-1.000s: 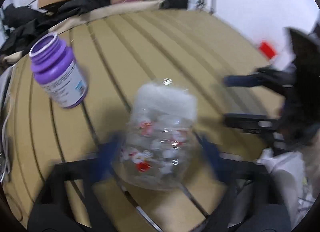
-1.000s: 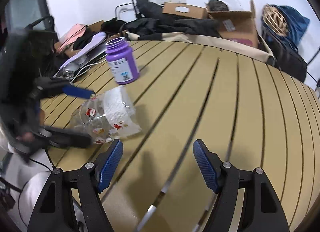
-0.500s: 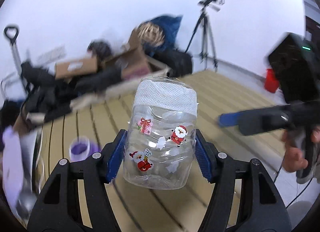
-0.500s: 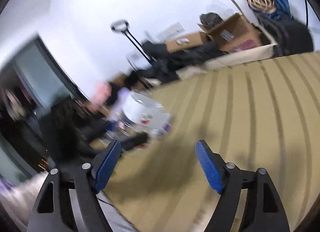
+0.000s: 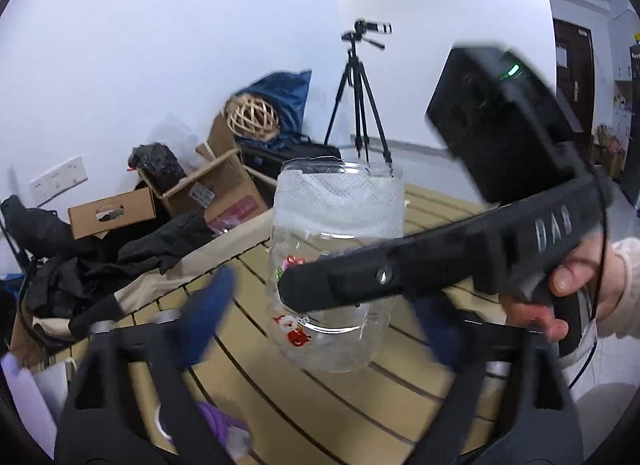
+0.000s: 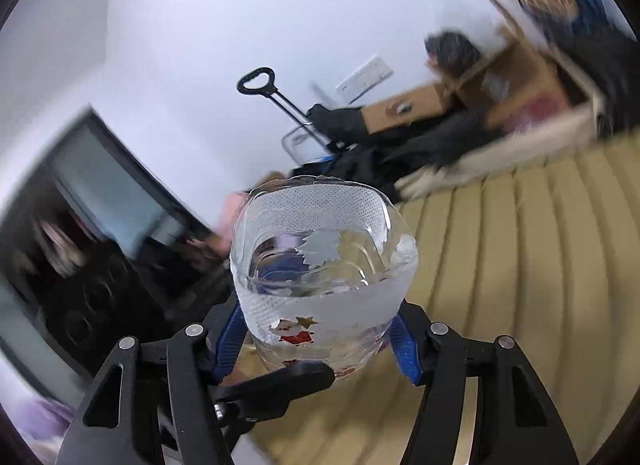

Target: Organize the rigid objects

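A clear plastic jar (image 5: 334, 265) with Santa stickers and a white mesh band hangs in the air above the slatted table (image 5: 400, 397). In the right wrist view the jar (image 6: 324, 265) sits between the blue pads of my right gripper (image 6: 316, 335), which is shut on it. In the left wrist view my left gripper (image 5: 320, 321) is open, its blurred blue pads standing apart on either side of the jar. The right gripper's black finger (image 5: 420, 269) crosses in front of the jar. A purple bottle (image 5: 224, 431) lies low, partly hidden behind my left finger.
Cardboard boxes (image 5: 160, 205), black clothes (image 5: 120, 261), a wicker ball (image 5: 252, 117) and a tripod (image 5: 360, 105) stand beyond the table's far edge. A trolley handle (image 6: 260, 85) and dark furniture (image 6: 80, 245) show in the right wrist view.
The left gripper held the jar up half a second ago and has now opened. The right gripper has swung in and shut on the jar.
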The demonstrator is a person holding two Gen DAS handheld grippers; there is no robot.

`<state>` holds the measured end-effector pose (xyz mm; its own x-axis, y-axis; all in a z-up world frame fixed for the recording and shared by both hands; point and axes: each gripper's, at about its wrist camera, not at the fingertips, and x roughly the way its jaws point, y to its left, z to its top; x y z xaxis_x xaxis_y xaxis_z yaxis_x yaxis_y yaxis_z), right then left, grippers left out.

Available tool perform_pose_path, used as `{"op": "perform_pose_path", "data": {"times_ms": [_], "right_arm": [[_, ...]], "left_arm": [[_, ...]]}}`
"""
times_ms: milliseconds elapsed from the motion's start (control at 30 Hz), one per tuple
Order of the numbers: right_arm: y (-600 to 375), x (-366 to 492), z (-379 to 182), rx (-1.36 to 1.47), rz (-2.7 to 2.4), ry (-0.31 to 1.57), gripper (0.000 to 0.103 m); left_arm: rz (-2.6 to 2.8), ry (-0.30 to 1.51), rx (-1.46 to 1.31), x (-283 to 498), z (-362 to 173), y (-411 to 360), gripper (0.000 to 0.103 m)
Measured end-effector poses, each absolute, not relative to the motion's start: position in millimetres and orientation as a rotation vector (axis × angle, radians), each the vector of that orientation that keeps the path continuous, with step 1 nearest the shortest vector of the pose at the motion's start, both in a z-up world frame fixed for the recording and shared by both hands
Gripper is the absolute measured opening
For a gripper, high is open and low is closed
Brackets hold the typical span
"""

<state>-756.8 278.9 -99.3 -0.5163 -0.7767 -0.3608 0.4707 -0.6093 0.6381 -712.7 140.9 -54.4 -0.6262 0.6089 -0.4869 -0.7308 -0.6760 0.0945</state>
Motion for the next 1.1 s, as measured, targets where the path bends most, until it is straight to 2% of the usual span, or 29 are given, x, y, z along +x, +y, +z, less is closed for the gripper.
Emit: {"op": "perform_pose_path", "data": {"times_ms": [200,267,500,633,767,967,1100], "right_arm": [[234,-785,-80,0.825,-2.479,-0.081,0.066],[230,-797,-80,0.853,-2.504,-0.005,0.067],[227,-836,-101,0.918,-2.481,0.018,0.067],[232,-850,-116,0.959,-2.445,-0.065,0.067],[229,-851,-132,0.997,-2.409,-0.083,0.068],[193,-845,-197,1.101,-2.319,0.002,0.069],[178,-837,-217,1.12,-2.315,0.033,0.07]], "left_arm": [[2.342,0.461,-0.548,-756,-70,146,0.1],[2.358,0.478,-0.55,-765,-76,144,0.103],[2.352,0.531,-0.61,-791,-92,140,0.103],[2.349,0.403,-0.693,-790,-89,122,0.102],[2.388,0.294,-0.789,-768,-107,95,0.103],[2.509,0.413,-0.81,-733,-164,83,0.103],[2.509,0.348,-0.861,-726,-167,73,0.103]]}}
